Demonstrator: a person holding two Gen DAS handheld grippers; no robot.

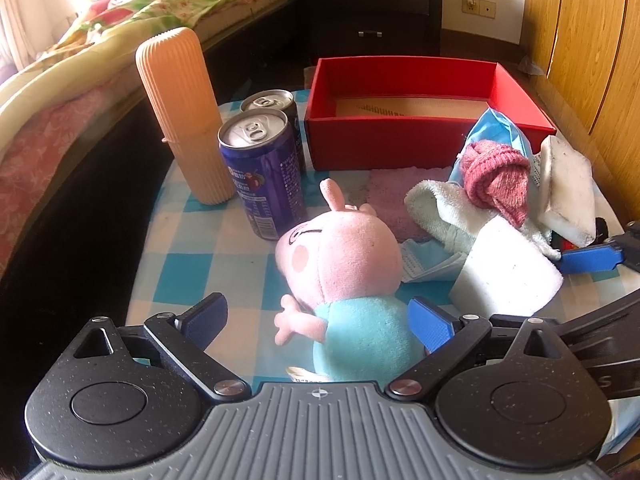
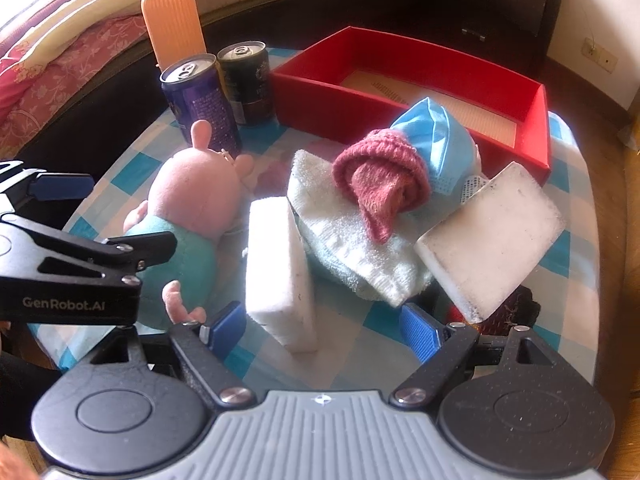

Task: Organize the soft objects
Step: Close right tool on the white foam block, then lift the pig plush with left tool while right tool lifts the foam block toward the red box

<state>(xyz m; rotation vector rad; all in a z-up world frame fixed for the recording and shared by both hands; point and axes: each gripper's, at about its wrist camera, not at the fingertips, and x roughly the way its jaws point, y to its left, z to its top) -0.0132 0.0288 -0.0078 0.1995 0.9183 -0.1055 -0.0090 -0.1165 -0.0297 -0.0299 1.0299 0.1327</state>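
Red box sitting at the back of the checkered table with only a card liner showing inside, pig plush lying between the wide-open left gripper, right gripper gaping around a white sponge, towel and sock piling up beside, two cans nearby.

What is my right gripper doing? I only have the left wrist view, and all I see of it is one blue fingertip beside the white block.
Observer: The right gripper is open, jaws wide apart, with the upright white sponge block standing between its fingers, not clamped.
Operator: And the can hidden behind the purple one?
Observer: The rear can is dark, nearly black. It stands upright between the purple can and the red box.
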